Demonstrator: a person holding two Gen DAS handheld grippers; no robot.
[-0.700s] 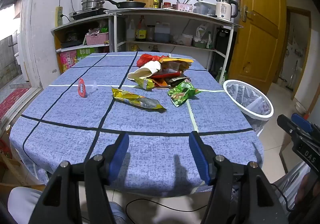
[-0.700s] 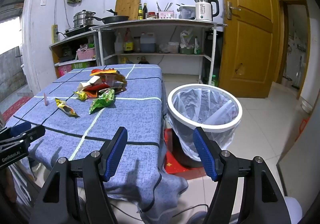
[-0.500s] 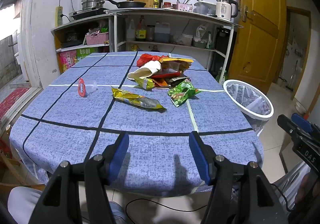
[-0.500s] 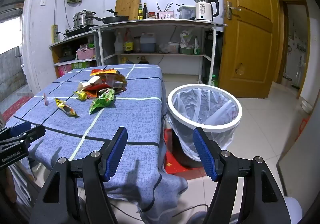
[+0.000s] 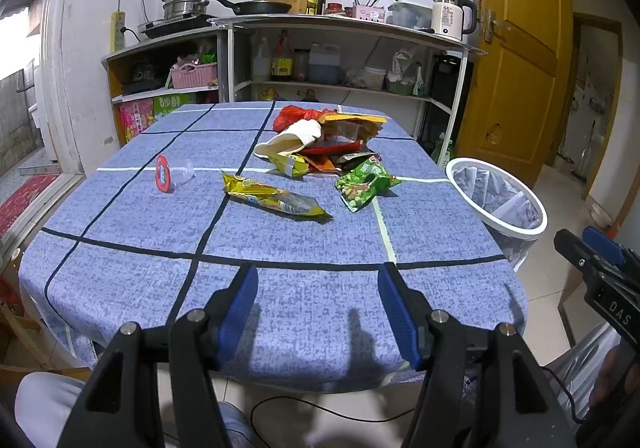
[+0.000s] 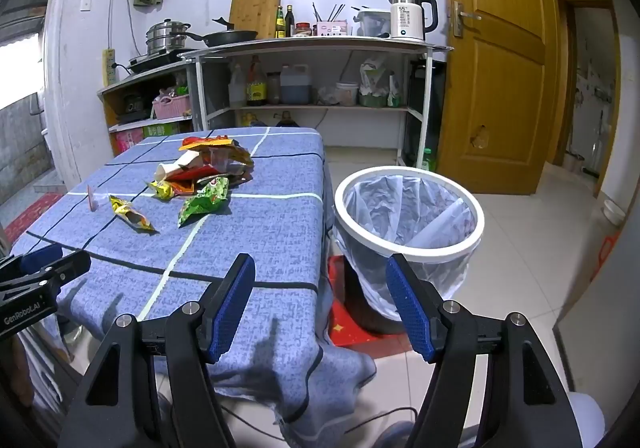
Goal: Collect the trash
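Note:
Trash lies on a table with a blue checked cloth [image 5: 132, 215]: a yellow wrapper [image 5: 274, 200], a green snack bag [image 5: 364, 185], a red-lidded clear cup on its side [image 5: 166, 177] and a pile of wrappers with a paper cup [image 5: 320, 139]. A white-rimmed bin with a clear liner [image 6: 408, 215] stands on the floor right of the table. My left gripper [image 5: 318, 288] is open and empty over the table's near edge. My right gripper [image 6: 320, 288] is open and empty, between the table corner and the bin.
Kitchen shelves [image 5: 320, 47] with pans, bottles and a kettle [image 5: 450, 19] stand behind the table. A wooden door [image 6: 496, 87] is at the right. A red mat [image 6: 352, 324] lies under the bin. The right gripper shows at the edge of the left wrist view [image 5: 596, 260].

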